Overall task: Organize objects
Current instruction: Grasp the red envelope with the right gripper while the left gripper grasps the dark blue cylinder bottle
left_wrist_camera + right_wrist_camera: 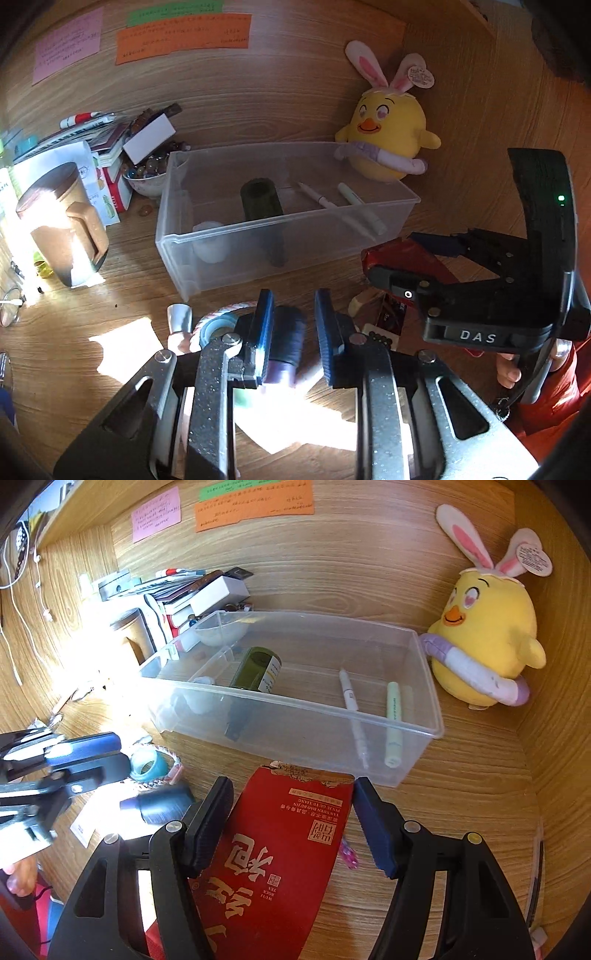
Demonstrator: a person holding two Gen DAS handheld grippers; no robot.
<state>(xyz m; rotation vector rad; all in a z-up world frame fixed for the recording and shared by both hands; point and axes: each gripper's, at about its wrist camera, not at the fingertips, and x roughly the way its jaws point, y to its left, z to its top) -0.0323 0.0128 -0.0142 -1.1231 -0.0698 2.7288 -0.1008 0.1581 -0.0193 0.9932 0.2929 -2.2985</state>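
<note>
Jaws left gripper (293, 325): pinching dark bottle (286, 343) | right gripper (290, 827): clamping red packet (273, 849)

Right hand-held gripper (291, 823) clamps red tea box (273, 853) near clear bin (424, 716).

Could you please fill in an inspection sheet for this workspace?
Surface: wooden desk, strong sun glare at left.
Job's things: clear plastic bin holding green bottle, white pen, green highlighter; red tea packet.
Clutter: stacked books, bowl of marbles, lidded mug, tape roll.
Grippers: right gripper clamps the red tea packet; left gripper narrow around dark cylinder, grip unclear.
Cables: white cable hanging at left.
Surroundings: yellow chick plush, sticky notes.
</note>
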